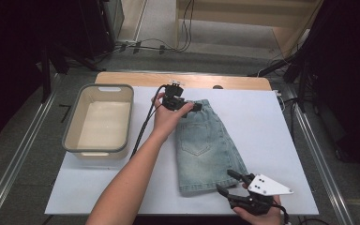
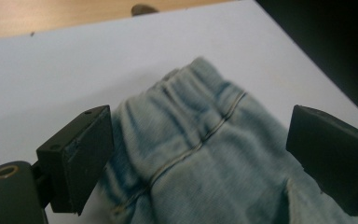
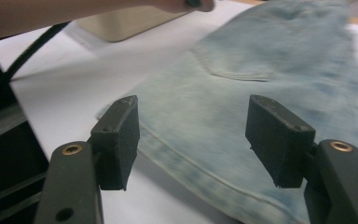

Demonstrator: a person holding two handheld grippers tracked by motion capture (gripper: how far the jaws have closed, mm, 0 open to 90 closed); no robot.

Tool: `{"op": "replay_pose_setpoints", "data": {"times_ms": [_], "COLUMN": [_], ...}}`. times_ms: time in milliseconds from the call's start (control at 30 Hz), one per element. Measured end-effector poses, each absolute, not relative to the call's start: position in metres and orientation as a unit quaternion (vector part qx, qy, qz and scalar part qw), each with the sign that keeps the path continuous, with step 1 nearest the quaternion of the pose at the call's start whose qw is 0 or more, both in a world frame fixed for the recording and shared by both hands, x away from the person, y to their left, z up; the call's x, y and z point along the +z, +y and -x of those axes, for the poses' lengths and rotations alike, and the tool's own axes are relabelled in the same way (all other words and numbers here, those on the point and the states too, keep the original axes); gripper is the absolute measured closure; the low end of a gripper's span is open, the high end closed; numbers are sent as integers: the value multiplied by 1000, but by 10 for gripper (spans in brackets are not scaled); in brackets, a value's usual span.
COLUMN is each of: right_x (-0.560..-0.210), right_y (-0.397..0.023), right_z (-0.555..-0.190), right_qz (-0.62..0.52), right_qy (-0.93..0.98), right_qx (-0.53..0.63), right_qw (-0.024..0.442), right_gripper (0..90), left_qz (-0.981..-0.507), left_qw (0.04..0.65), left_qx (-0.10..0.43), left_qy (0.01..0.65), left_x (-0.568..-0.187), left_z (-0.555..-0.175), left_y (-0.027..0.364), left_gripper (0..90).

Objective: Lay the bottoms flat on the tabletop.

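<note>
Your right gripper [image 1: 228, 182] sits nearest the camera at 5 o'clock on the white sheet [image 1: 272, 140], jaws spread wide with nothing between them, just beside the hem of the denim skirt [image 1: 206, 145]. The skirt lies flat mid-sheet. At its 12 o'clock waistband your left gripper [image 1: 187, 104] holds its jaws wide too, gripping nothing. The beige bin [image 1: 98, 119] stands at 9 o'clock.

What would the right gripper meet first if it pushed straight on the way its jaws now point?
Probably the hem of the denim skirt: the right gripper stands open just short of it, jaws aimed along the fabric toward the back pocket. Its height above the cloth is unclear.
</note>
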State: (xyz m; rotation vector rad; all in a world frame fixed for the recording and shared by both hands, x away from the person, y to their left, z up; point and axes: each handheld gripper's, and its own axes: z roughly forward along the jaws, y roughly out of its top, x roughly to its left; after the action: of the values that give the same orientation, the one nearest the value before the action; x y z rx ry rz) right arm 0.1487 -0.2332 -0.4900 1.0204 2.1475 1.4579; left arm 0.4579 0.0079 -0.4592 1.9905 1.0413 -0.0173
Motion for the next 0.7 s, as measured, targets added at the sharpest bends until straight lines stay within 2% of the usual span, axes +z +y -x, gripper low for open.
{"op": "replay_pose_setpoints", "data": {"times_ms": [200,400,500,700], "right_x": [-497,-510,-514,-517], "right_y": [-193,-161,-151,-143], "right_z": [-160,-175,-181,-184], "right_qz": [-342,-327,-331,-334], "right_qy": [784,810,817,826], "right_qx": [499,472,457,435], "right_qw": [142,115,117,132], "right_gripper": [288,275,269,199], "left_qz": [-801,-801,-803,-808], "left_qw": [415,384,380,374], "left_qx": [-4,-6,-10,-23], "left_qy": [432,460,460,455], "left_x": [-473,-486,-491,-498], "left_z": [-456,-459,-460,-460], "left_y": [19,25,23,19], "left_gripper": [110,165,201,296]}}
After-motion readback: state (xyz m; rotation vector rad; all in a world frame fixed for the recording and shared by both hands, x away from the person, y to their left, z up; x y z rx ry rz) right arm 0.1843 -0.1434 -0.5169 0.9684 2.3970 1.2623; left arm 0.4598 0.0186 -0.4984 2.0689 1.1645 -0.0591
